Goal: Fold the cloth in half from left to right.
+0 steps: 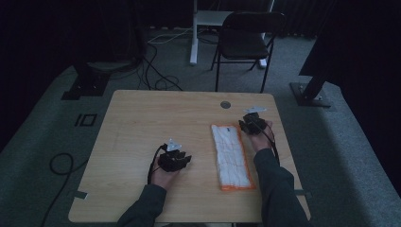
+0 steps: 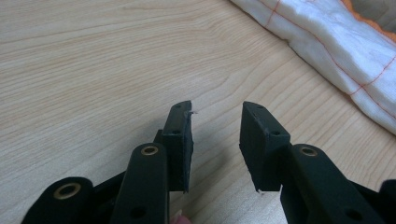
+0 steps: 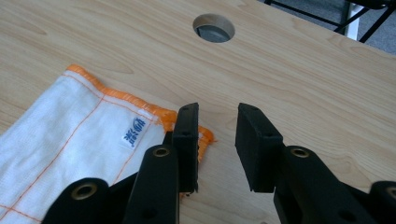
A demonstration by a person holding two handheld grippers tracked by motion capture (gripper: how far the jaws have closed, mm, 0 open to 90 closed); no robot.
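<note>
Worktop point(image 1: 142, 123): pale wood-grain laminate, smooth, satin sheen, as I see it. Cloth point(image 1: 230, 156): white woven towelling, soft and nubbly, thin orange grid stitching, orange overlocked hem. My left tool point(image 2: 215, 140) and right tool point(image 3: 217, 144): matt black plastic, brass-coloured rivets.

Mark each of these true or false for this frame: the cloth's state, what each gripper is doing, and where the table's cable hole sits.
1. The white cloth with orange edging lies folded in a long strip on the table. True.
2. The left gripper is clamped on the cloth. False: its jaws stand apart over bare wood, the cloth off to one side.
3. The right gripper sits at the cloth's far corner with nothing between its jaws. True.
4. The round cable hole is covered by the cloth. False: it lies uncovered, beyond the cloth's far end.
5. A chair stands beyond the table. True.
</note>
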